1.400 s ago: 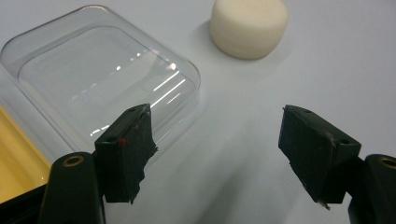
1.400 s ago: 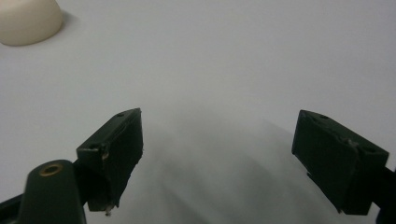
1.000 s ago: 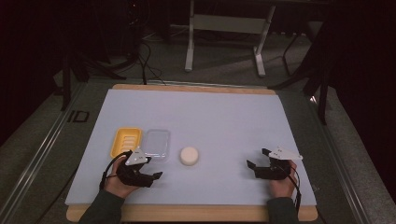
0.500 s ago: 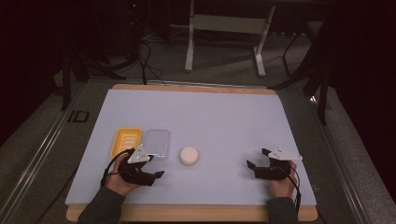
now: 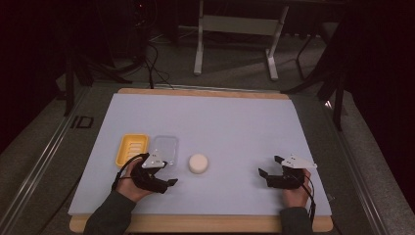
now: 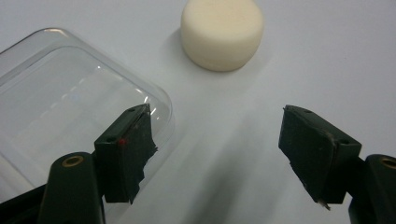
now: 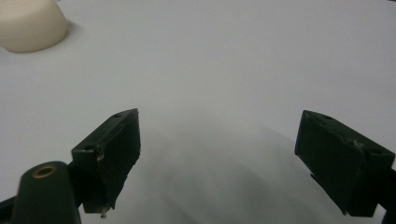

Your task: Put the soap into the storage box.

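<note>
A cream round puck (image 5: 198,163) lies on the pale mat, a little right of a clear plastic lid (image 5: 164,147) and a yellow tray (image 5: 132,149). My left gripper (image 5: 166,174) hovers just in front of the lid, open with nothing between its jaws. In the left gripper view the left gripper (image 6: 217,116) has its left jaw over the corner of the lid (image 6: 60,93), and the puck (image 6: 222,32) sits ahead. My right gripper (image 5: 269,166) rests open at the mat's right front. In the right gripper view the right gripper (image 7: 219,119) is open over bare mat, and the puck (image 7: 28,25) shows at far left.
The mat (image 5: 235,122) lies on a wooden table (image 5: 195,224) whose edge shows along the front. Beyond the table's far edge a metal stand (image 5: 235,29) and cables (image 5: 151,54) sit on the dark floor.
The left hand has crept slightly forward toward the lid. The right hand and the objects have stayed where they were.
</note>
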Demonstrator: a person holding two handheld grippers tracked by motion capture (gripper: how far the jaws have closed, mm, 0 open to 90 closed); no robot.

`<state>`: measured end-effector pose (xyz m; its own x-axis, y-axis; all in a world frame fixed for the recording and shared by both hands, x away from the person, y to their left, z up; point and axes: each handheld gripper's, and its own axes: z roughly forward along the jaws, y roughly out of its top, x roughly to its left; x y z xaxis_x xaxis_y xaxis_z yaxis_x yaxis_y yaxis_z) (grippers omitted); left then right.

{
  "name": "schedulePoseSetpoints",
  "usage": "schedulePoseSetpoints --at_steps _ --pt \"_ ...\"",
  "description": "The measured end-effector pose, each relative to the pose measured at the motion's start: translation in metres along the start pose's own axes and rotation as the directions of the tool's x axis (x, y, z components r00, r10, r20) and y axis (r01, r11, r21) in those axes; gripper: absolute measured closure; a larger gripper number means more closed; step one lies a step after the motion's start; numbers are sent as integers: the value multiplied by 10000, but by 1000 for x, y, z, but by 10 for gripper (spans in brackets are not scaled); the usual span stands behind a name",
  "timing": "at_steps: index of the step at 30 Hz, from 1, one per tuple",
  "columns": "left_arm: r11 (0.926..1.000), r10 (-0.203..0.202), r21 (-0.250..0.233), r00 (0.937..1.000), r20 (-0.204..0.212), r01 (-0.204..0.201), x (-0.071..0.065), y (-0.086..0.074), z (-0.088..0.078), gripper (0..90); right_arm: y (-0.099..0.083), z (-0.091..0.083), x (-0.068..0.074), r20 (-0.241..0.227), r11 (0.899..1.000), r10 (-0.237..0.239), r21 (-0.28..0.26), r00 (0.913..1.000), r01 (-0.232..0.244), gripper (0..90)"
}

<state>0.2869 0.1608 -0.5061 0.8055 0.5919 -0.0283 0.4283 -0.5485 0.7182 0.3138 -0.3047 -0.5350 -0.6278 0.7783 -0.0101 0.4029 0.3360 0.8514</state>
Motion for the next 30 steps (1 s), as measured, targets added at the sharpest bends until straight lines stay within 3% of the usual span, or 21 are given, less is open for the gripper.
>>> schedulePoseSetpoints --at_steps 30 --pt "9988 230 422 9993 300 -242 2 23 16 232 0 -1 1 11 9999 -100 -40 9999 100 142"
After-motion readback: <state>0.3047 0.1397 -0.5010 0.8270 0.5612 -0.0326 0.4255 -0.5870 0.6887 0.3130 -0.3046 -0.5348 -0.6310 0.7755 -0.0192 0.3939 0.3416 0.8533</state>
